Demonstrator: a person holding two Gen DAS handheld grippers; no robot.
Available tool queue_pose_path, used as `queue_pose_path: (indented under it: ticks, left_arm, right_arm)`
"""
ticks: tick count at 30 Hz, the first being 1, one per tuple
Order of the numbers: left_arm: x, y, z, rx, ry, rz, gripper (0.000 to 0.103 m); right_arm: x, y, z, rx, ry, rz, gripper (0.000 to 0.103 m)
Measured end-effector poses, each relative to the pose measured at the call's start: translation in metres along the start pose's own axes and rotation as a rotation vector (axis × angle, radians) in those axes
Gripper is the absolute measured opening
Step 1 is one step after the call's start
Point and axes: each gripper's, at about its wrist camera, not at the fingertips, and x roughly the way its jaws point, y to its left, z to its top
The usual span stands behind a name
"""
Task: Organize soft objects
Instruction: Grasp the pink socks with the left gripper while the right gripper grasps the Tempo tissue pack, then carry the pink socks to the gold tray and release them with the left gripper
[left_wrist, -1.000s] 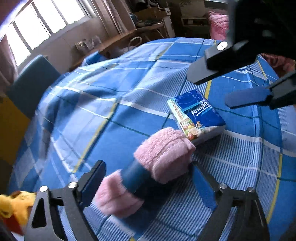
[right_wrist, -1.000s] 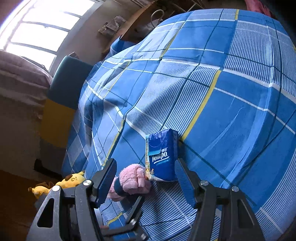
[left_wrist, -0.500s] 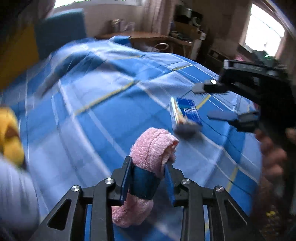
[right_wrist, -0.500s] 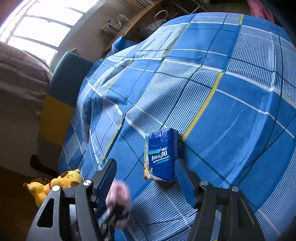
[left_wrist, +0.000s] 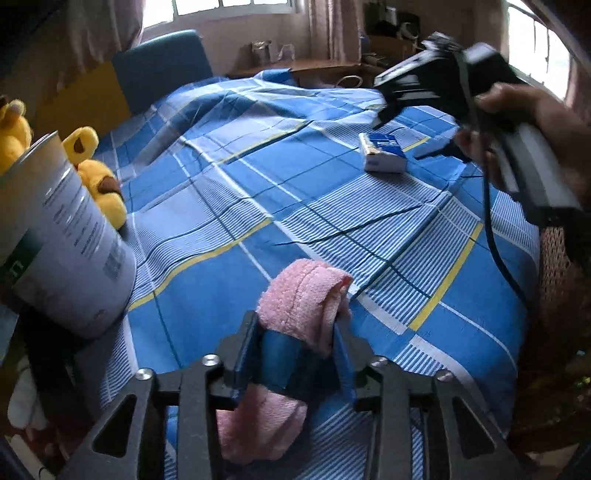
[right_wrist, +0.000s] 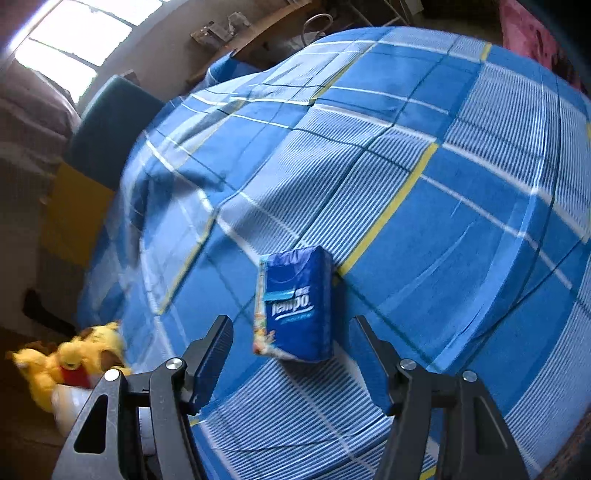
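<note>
Here, clamped but easing apart: left gripper (left_wrist: 295, 350) on a rolled pink fleece towel with dark blue band (left_wrist: 299, 314), carried above the blue plaid bedspread (left_wrist: 229, 184). Right gripper (right_wrist: 291, 354) spread wide, empty, straddling a blue tissue pack (right_wrist: 295, 306). Probably mid-transfer; next, setting down near the white canister (left_wrist: 62, 243).
</note>
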Motion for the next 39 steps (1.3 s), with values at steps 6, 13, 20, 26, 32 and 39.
queue_pose_path:
  ticks: [6,13,20,26,32,39]
  left_arm:
    - [0.019,0.005,-0.007,-0.011,-0.013,0.005,0.057]
    - [0.022,0.034,-0.020,-0.181,-0.063,-0.046,0.041]
    - [0.023,0.029,-0.023,-0.203,-0.079,-0.016,0.041]
    - [0.026,0.038,-0.022,-0.244,-0.088,-0.060,0.041]
    - [0.025,0.038,-0.024,-0.259,-0.095,-0.071,0.041]
    - [0.020,0.035,-0.025,-0.277,-0.090,-0.035,0.038]
  right_arm:
    - [0.030,0.032,0.001,-0.174,0.015,-0.156,0.066]
    - [0.056,0.073,-0.028,-0.518,0.047,-0.216,0.053]
    - [0.067,0.086,-0.048,-0.656,0.089,-0.174,0.056]
    - [0.070,0.093,-0.059,-0.721,0.069,-0.208,0.061]
    - [0.071,0.095,-0.059,-0.736,0.070,-0.209,0.062]
    - [0.074,0.100,-0.062,-0.772,0.062,-0.226,0.060]
